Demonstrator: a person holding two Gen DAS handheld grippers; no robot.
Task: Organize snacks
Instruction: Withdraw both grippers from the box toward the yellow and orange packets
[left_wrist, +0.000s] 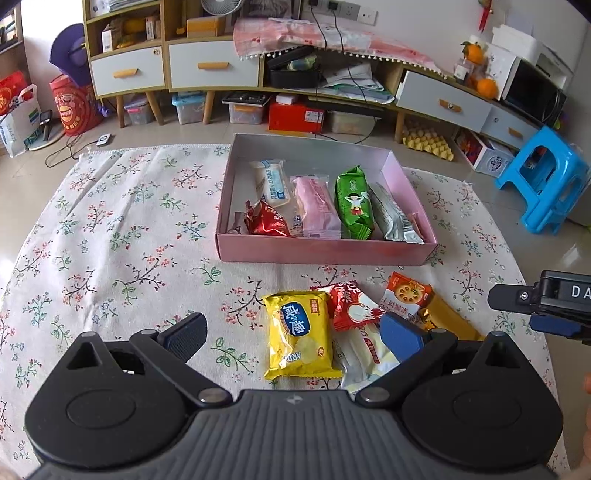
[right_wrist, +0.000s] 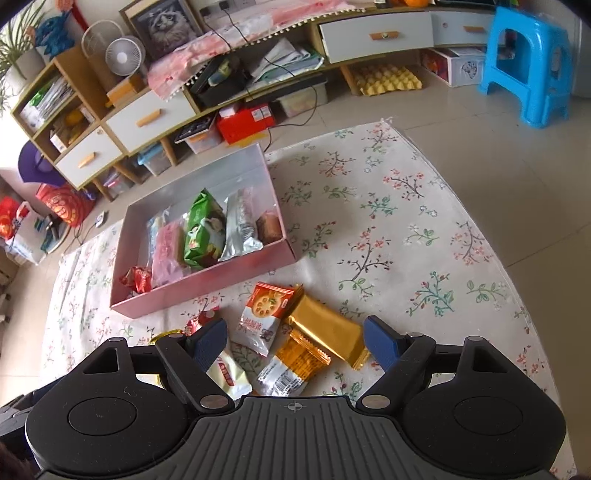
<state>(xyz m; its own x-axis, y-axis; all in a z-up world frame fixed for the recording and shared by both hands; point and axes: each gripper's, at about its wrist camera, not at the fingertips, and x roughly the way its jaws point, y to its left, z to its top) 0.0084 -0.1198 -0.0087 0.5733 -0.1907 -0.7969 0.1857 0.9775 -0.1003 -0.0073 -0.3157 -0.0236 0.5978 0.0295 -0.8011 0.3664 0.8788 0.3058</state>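
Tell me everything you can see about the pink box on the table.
The pink box is a shallow, open rectangular tray with no lid, apparently cardboard, pink outside and pale silvery grey inside. It sits flat on the floral tablecloth, beyond the loose snacks. Inside, several wrapped snacks lie in a row against its near wall: a red foil packet, a blue-and-white packet, a pink packet, a green packet and a silver packet. The far half is bare. Neither gripper touches it.

free: box (left_wrist: 325, 254) far half, cloth (left_wrist: 110, 229) left | blocked: loose packets (left_wrist: 299, 332) before box
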